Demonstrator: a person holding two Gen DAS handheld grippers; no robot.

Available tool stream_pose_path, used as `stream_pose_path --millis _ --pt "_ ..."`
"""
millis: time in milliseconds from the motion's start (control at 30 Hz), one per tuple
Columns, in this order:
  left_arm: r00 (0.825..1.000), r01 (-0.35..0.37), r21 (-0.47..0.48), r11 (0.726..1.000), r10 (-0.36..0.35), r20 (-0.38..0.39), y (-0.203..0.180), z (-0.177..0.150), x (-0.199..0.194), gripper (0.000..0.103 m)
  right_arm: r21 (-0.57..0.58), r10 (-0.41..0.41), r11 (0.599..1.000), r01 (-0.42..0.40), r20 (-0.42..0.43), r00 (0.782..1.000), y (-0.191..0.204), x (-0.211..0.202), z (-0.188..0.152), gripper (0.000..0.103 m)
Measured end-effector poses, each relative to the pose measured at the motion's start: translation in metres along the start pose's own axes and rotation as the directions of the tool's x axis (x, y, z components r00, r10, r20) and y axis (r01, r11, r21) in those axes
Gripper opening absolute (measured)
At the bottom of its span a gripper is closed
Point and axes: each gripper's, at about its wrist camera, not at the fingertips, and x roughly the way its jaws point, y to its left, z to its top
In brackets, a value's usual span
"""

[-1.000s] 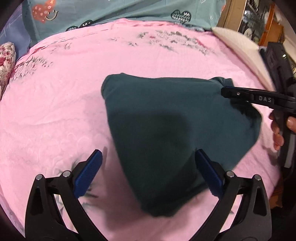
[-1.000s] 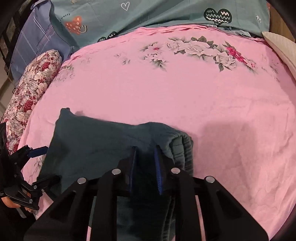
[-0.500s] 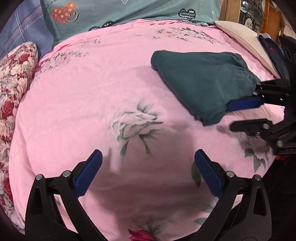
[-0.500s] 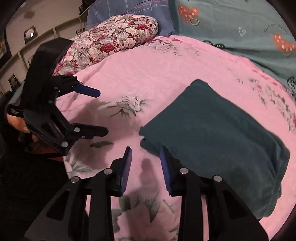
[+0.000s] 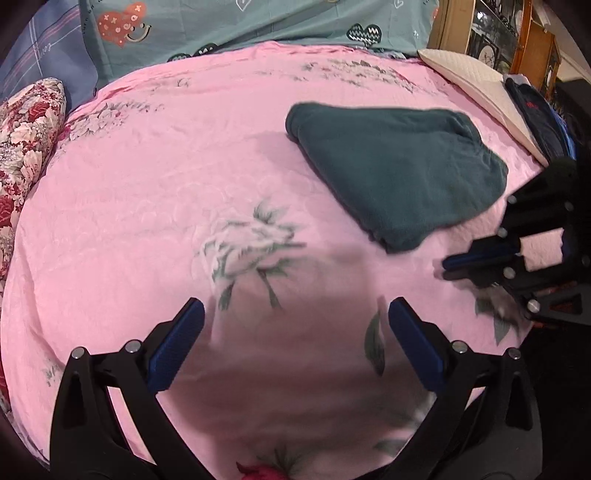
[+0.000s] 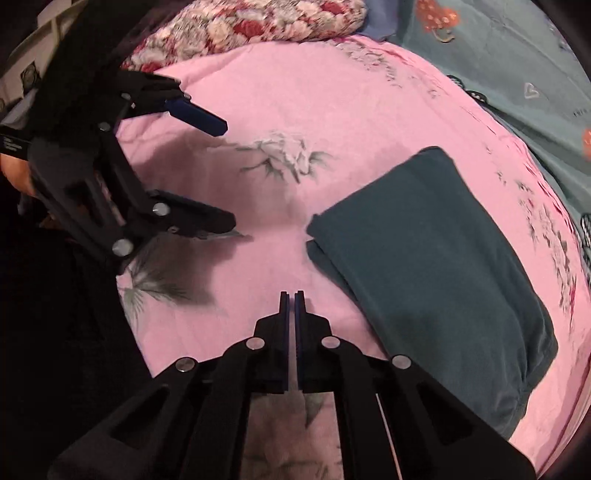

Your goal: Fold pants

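Observation:
The dark teal pants point(image 5: 399, 173) lie folded into a compact bundle on the pink bed sheet point(image 5: 184, 184); they also show in the right wrist view point(image 6: 432, 266). My left gripper point(image 5: 295, 325) is open and empty, held above the sheet near the bed's front, away from the pants. It also shows in the right wrist view point(image 6: 225, 173), open. My right gripper point(image 6: 291, 295) is shut on nothing, just left of the pants. It appears at the right of the left wrist view point(image 5: 448, 267).
A floral pillow point(image 5: 22, 147) lies at the left of the bed, and teal bedding with heart prints point(image 5: 221, 26) at the head. A white pillow point(image 5: 476, 88) and dark clothing point(image 5: 535, 122) lie at the right edge. Wooden furniture point(image 5: 517, 37) stands behind.
Both grippers have drawn back from the pants, which now lie free on the sheet. My right gripper has let go and then closed to shut. My left gripper stays open.

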Motion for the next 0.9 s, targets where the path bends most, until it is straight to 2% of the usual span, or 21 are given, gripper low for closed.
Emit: stream_pose_path --millis 67,133,167,233,300,400,467,533,600,633,667,733,767,800,833,867,900 --pt "0.999 0.013 -0.02 1.0 -0.012 0.038 -0.004 0.016 -0.001 0.101 0.06 0.007 0.998 -0.012 0.083 0.996 -0.011 -0.02 -0.001 0.003" --pt "0.998 0.02 -0.042 0.999 -0.017 0.063 -0.009 0.032 0.007 0.101 0.166 -0.051 0.986 0.028 0.137 0.989 -0.034 -0.029 0.001 0.003" --pt "1.0 0.003 -0.055 0.998 -0.001 0.03 -0.012 0.039 0.023 0.101 0.208 -0.072 0.977 0.044 0.128 0.989 -0.043 -0.026 -0.002 0.003" --pt "0.998 0.003 -0.061 0.998 -0.007 -0.066 -0.017 0.039 0.05 0.101 0.241 -0.098 0.967 0.082 0.055 0.994 -0.054 -0.01 -0.009 0.003" --pt "0.997 0.015 -0.064 0.998 -0.02 -0.079 -0.018 0.035 0.048 0.101 0.262 -0.046 0.964 0.054 -0.036 0.998 -0.056 0.008 -0.024 0.003" --pt "0.991 0.049 0.004 0.999 -0.048 -0.127 -0.029 0.023 0.037 0.101 0.245 0.021 0.969 -0.016 -0.018 1.0 -0.052 -0.005 -0.037 0.003" --pt "0.987 0.096 0.049 0.994 -0.089 -0.135 -0.039 0.017 0.028 0.101 0.258 0.0 0.966 -0.011 0.042 0.999 -0.061 -0.026 -0.043 0.003" --pt "0.99 0.123 0.046 0.991 -0.12 -0.071 -0.041 0.023 0.016 0.101 0.328 -0.067 0.944 0.027 0.109 0.992 -0.085 -0.048 -0.049 0.006" --pt "0.985 0.17 -0.014 0.985 -0.169 0.043 -0.033 0.043 0.004 0.101 0.462 -0.13 0.886 0.038 0.169 0.977 -0.123 -0.066 -0.06 0.01" --pt "0.975 0.207 -0.064 0.976 -0.2 0.093 -0.026 0.053 0.003 0.101 0.517 -0.149 0.856 0.028 0.193 0.97 -0.138 -0.072 -0.067 0.012" --pt "0.957 0.274 -0.13 0.953 -0.256 0.14 -0.017 0.067 0.007 0.101 0.546 -0.158 0.838 0.015 0.216 0.963 -0.149 -0.073 -0.072 0.013" --pt "0.927 0.364 -0.233 0.902 -0.326 0.187 -0.003 0.088 0.025 0.101 0.568 -0.145 0.823 -0.009 0.225 0.964 -0.164 -0.063 -0.076 0.013" --pt "0.912 0.406 -0.267 0.874 -0.368 0.183 0.0 0.098 0.041 0.101 0.582 -0.117 0.813 -0.026 0.207 0.971 -0.17 -0.05 -0.079 0.013" --pt "0.913 0.407 -0.298 0.863 -0.382 0.142 -0.001 0.103 0.059 0.101 0.598 -0.103 0.802 -0.015 0.163 0.981 -0.174 -0.038 -0.08 0.013" --pt "0.925 0.377 -0.322 0.868 -0.371 0.084 -0.003 0.103 0.074 0.101 0.623 -0.098 0.782 0.028 0.079 0.992 -0.176 -0.022 -0.088 0.013" --pt "0.936 0.333 -0.319 0.887 -0.352 0.0 -0.009 0.098 0.09 0.1 0.628 -0.098 0.778 0.01 0.106 0.989 -0.176 -0.023 -0.095 0.013" --pt "0.945 0.311 -0.272 0.911 -0.326 -0.013 -0.016 0.094 0.091 0.101 0.624 -0.094 0.781 0.004 0.111 0.989 -0.174 -0.025 -0.098 0.013"
